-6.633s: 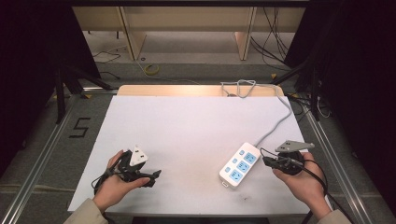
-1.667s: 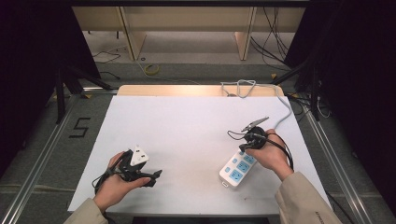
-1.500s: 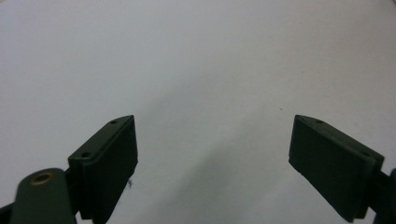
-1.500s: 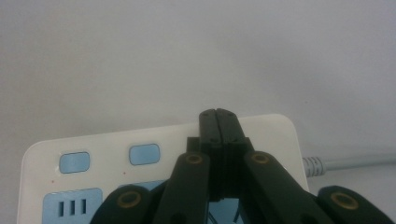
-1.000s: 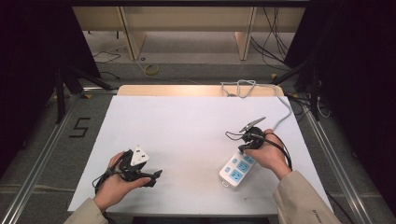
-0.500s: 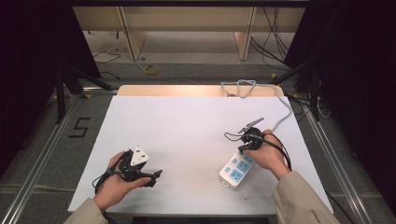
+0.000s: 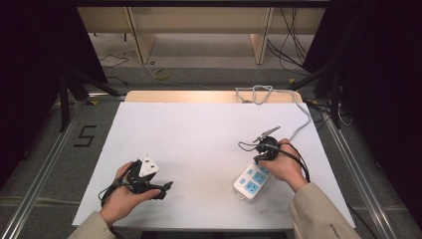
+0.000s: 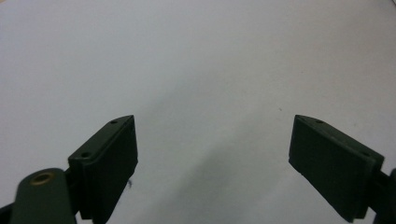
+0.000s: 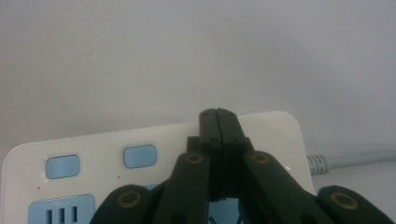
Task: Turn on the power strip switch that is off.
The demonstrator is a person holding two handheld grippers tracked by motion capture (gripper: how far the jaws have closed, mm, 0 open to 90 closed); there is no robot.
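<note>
While both hands sat low at the near edge of the white table (image 7: 209, 129), the right gripper (image 7: 263, 155) was down over the far end of the white power strip (image 7: 253, 181), which lay near the table's front-right corner, set diagonally w/ its far end pointing toward the back right. In the right gripper view the two black jaws were pressed flat together, no gap btwn them and nothing pinched; their joined tip sat on or just over the strip's top face (image 9: 154, 140), close to the end where the grey cable (image 9: 355, 158) leaves. Contact vs. just above: couldn't tell. Two pale-blue buttons (image 9: 139, 156) showed to the left of the jaws in that view, w/ a blue socket face at the bottom-left corner. In the high view the strip's cable (image 7: 301, 122) ran from under the right hand toward the back of the table, ending in a loose coil at the far edge.

The left gripper (image 7: 149, 185) was near the front-left corner, well apart from the strip, held low w/ the jaws pointing roughly toward the right, a white part on top of it. In the left gripper view its jaws stood wide apart, w/ only bare white tabletop btwn them; holding nothing. One pad (image 8: 109, 163) showed at the left of that view, the other at the right.

A "5" marking (image 7: 85, 135) lay on the grey floor left of the table.
</note>
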